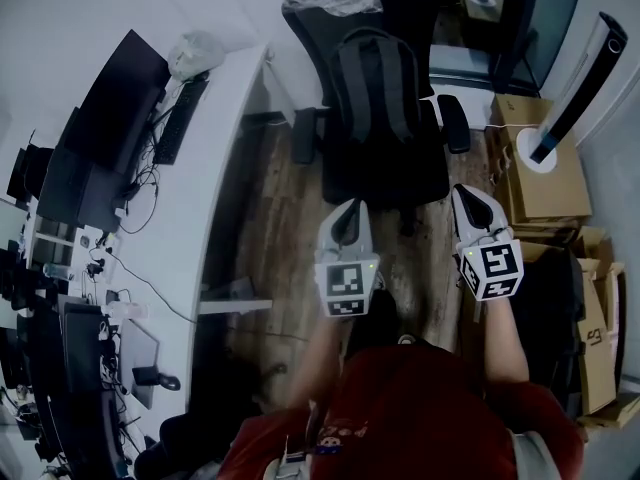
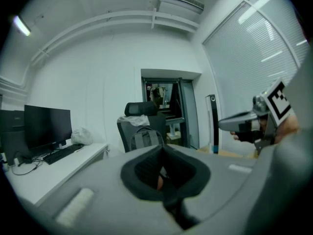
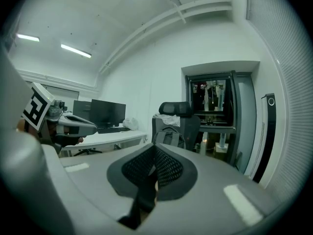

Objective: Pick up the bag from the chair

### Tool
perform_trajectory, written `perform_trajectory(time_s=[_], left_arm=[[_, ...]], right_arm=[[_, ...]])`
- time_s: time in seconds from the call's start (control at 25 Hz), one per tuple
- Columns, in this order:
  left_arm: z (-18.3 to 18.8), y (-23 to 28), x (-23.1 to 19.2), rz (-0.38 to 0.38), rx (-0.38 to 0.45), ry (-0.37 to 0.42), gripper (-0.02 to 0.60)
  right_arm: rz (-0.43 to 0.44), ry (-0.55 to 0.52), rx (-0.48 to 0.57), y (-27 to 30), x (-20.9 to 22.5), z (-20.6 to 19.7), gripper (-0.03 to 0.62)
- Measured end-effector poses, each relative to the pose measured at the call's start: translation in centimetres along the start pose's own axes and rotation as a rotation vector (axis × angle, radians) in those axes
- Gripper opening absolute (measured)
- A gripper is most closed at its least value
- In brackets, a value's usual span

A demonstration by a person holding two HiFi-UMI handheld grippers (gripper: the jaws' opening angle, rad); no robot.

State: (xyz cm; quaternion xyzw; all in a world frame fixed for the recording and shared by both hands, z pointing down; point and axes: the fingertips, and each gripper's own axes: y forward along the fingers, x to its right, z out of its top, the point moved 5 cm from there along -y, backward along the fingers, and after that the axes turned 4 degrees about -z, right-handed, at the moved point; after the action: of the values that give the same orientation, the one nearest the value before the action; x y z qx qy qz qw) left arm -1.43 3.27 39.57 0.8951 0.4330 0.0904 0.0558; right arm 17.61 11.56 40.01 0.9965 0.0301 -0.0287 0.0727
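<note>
A dark grey backpack [image 1: 375,86] stands upright on the seat of a black office chair [image 1: 385,173], leaning on its backrest. In the left gripper view the backpack [image 2: 145,139] shows ahead, just above my jaws, and the right gripper view has the backpack [image 3: 169,136] ahead too. My left gripper [image 1: 349,213] and right gripper [image 1: 468,198] are held side by side, short of the chair's front edge, pointing at it. Both are shut with nothing between the jaws. The left gripper [image 2: 164,169] and the right gripper [image 3: 154,169] each show their dark pads pressed together.
A long white desk [image 1: 215,158] with monitors [image 1: 120,108], a keyboard and a plastic bag runs along the left. Cardboard boxes [image 1: 545,173] and a tall tower fan [image 1: 580,83] stand at the right. A second chair and a doorway lie behind. The floor is wood.
</note>
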Motion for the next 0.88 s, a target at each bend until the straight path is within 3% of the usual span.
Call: perform_trajectory(time_s=[0.52,0.88], left_arm=[[2.3,13.2,-13.4,-0.067,0.023,0.006,-0.002],[2.2,20.1,-19.3,-0.113,0.019,0.015,-0.002]], right_arm=[[-0.071,-0.051,-0.020,16.7,1.2,4.3,0.002],[-0.107,-0.054,-0.032,25.1,1.5,5.1,0.002]])
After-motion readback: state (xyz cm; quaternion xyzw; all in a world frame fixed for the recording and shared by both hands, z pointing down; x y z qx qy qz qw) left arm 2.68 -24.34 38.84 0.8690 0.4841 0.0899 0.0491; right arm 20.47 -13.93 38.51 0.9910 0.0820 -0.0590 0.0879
